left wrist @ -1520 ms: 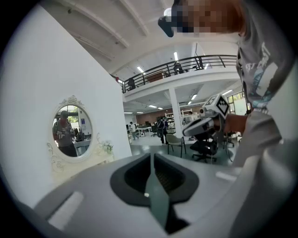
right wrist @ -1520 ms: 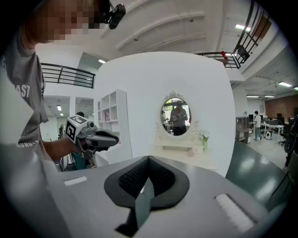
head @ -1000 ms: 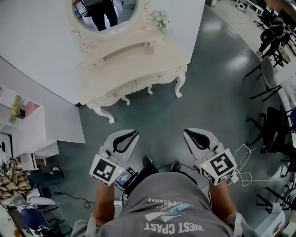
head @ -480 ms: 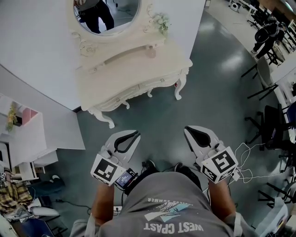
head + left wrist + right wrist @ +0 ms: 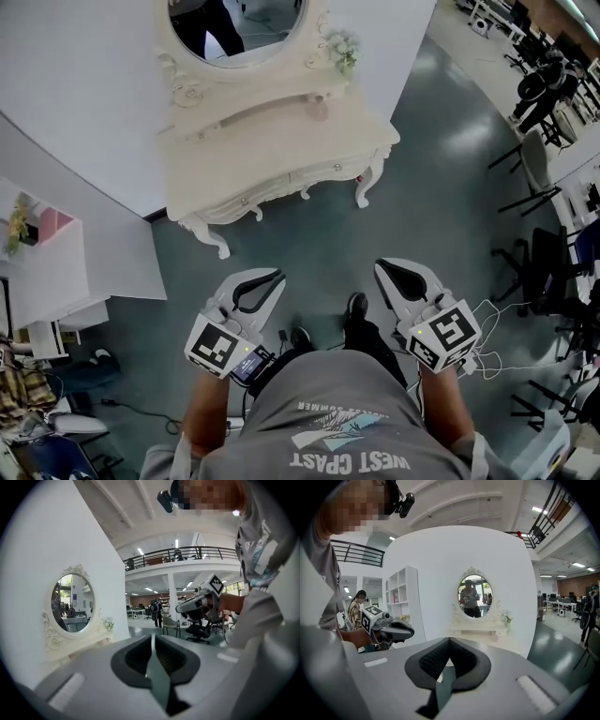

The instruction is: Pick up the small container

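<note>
A small pinkish container (image 5: pixel 317 111) stands on top of the cream vanity table (image 5: pixel 272 155), near its back right below the oval mirror (image 5: pixel 239 23). In the right gripper view the container (image 5: pixel 490 631) shows faintly on the tabletop ahead. Both grippers are held low in front of the person, well short of the table. My left gripper (image 5: pixel 273 277) is shut with nothing in it, its jaws meeting in a line (image 5: pixel 151 638). The right gripper (image 5: pixel 382 269) is shut and empty too (image 5: pixel 449 642).
A small bunch of flowers (image 5: pixel 342 47) sits at the table's right back corner. A white shelf unit (image 5: pixel 56 253) stands to the left against the curved white wall. Chairs and stands (image 5: pixel 544 178) line the right side. Grey floor (image 5: pixel 309 234) lies between me and the table.
The vanity table has shifted right and grown slightly larger in the head view as the person steps toward it. Both grippers keep their pose and stay shut.
</note>
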`<state>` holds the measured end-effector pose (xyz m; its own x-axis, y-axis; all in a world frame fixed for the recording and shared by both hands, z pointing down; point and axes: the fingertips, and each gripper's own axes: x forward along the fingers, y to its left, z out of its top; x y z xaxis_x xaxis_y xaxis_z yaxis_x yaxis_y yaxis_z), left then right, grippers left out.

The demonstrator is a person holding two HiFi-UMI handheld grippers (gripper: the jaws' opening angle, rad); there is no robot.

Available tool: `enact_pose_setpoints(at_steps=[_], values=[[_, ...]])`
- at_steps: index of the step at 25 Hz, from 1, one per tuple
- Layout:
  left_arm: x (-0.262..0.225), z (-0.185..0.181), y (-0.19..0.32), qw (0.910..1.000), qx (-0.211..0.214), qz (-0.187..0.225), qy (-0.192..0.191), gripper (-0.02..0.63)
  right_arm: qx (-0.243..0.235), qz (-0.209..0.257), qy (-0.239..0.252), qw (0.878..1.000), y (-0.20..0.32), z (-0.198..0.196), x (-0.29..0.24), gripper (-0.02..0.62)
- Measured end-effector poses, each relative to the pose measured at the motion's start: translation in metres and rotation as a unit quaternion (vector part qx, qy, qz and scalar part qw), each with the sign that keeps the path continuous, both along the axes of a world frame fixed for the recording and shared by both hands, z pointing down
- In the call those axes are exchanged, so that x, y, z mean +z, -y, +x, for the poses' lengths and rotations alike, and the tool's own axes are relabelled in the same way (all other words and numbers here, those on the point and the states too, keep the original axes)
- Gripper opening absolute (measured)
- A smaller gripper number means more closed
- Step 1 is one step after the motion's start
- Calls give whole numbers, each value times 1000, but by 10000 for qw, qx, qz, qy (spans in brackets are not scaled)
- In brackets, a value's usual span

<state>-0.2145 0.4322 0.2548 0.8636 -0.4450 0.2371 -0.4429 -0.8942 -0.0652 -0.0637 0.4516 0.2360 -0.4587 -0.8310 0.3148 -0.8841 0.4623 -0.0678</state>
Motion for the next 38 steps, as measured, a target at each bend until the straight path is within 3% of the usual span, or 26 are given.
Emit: enact_pose_setpoints(at_steps=[4,8,13,26,38], values=[[9,-5,12,9996,-135,138,225,25,-261,27,94,9996,23,-4,2,2],[10,1,26,9985,-518,-75,187,24,-544,50,155,9984,47,1,1,2],[9,30,47,9973,-640,18,356,25,-793,-30,269,9965,81,27,8,2],[0,100,89,9895,-1396,-40,362,25,-1536,44,448,9871,148,89,11,2],[-7,146,113,9838,-1712,32,536,25,-1776,-49,573,9824,182,141,24,2]])
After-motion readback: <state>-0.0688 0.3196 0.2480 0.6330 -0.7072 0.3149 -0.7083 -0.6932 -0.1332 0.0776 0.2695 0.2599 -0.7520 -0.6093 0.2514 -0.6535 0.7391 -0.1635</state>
